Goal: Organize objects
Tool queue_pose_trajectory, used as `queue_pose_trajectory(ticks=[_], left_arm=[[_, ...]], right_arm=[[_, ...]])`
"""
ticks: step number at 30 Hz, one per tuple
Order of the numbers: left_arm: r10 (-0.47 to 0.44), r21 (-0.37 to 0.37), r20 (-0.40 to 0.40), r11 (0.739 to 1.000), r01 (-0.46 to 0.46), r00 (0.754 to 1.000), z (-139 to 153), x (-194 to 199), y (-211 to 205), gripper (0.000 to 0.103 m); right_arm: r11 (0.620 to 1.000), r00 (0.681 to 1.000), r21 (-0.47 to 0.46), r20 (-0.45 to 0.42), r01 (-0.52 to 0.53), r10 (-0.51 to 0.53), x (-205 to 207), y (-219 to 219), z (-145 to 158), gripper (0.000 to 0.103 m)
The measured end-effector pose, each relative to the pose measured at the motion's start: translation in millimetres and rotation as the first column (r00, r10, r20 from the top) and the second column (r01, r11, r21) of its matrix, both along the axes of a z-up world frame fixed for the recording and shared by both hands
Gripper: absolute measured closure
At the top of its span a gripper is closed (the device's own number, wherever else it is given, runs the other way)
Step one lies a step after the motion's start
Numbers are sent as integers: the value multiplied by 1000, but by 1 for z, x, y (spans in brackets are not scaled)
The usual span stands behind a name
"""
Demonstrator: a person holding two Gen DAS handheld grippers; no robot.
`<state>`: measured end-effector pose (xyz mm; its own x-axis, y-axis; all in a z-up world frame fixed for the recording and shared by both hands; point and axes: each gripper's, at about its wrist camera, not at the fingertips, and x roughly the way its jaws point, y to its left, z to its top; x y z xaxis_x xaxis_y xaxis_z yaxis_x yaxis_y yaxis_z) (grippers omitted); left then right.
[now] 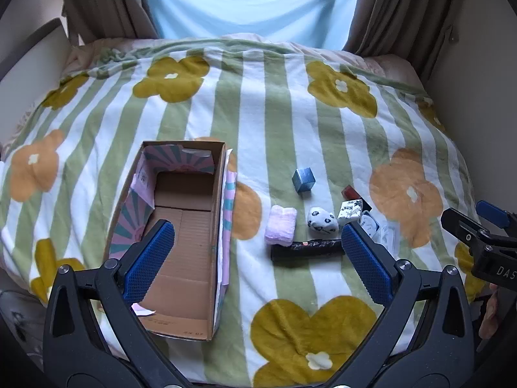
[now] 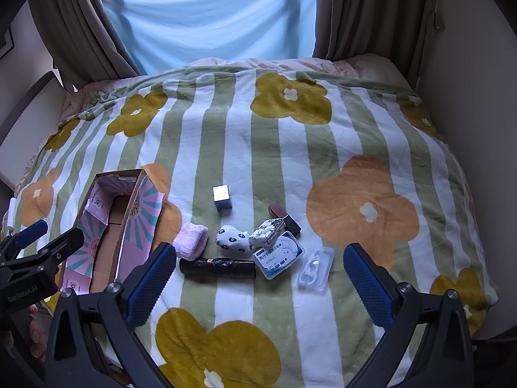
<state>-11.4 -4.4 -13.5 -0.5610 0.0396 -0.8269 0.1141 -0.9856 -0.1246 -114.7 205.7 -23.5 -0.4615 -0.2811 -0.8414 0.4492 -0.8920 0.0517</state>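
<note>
An open cardboard box (image 1: 190, 294) (image 2: 110, 239) lies on the flowered blanket, empty, under my left gripper's left finger. Small items cluster to its right: a pink folded cloth (image 1: 280, 225) (image 2: 191, 241), a spotted white sock (image 1: 322, 221) (image 2: 233, 238), a black roll (image 1: 307, 249) (image 2: 217, 268), a metal cube (image 1: 303, 179) (image 2: 222, 197), a patterned white pack (image 1: 349, 210) (image 2: 269, 232), a dark red case (image 1: 351, 191) (image 2: 284, 214), a blue-and-white box (image 2: 278, 254) and a clear blister pack (image 2: 316, 266). My left gripper (image 1: 255, 258) stands open above the blanket. My right gripper (image 2: 255, 278) stands open just short of the cluster.
The striped blanket (image 2: 339, 135) covers a bed with walls close on both sides. Curtains (image 2: 371, 9) and a light blue sheet hang behind. A person's fingers (image 2: 35, 329) show at the lower left of the right wrist view.
</note>
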Motion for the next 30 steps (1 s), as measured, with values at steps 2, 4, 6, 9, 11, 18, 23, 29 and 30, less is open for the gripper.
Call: queue_pose_trajectory(ticks=[2,4,6,9,11,18,23,29,30], left_arm=[[-6,-26,10,1000,7,1000,-1,-2,3,1],[-13,-44,20,999,14,1000,-2,-3,5,1],[-12,-47,22,999,13,1000,-2,-4,6,1],[-5,-31,20,1000,6,1000,-1,-6,5,1],[22,-20,17,1000,-22,1000,-1,-6,3,1],[132,9,10,991,-132,991,-2,-6,3,1],[138,-2,-9,990,-138,990,0,-6,5,1],[158,2,-8,987,-158,987,0,-6,5,1],[162,6,-8,987,-162,987,0,-6,5,1]], right_arm=[[1000,1000,4,2,-1,1,-2,-3,0,1],[1000,1000,5,1,1,-1,-3,-4,2,1],[1000,1000,1,11,-3,3,-3,-4,3,1],[1000,1000,6,20,-12,11,-4,-7,2,1],[1000,1000,8,17,-20,20,-4,-9,2,1],[999,999,11,-3,-42,42,-1,-13,5,1],[999,999,15,-7,-39,39,-1,-13,5,1],[999,999,34,-21,-32,33,2,-10,3,1],[999,999,35,-22,-31,31,1,-10,2,1]])
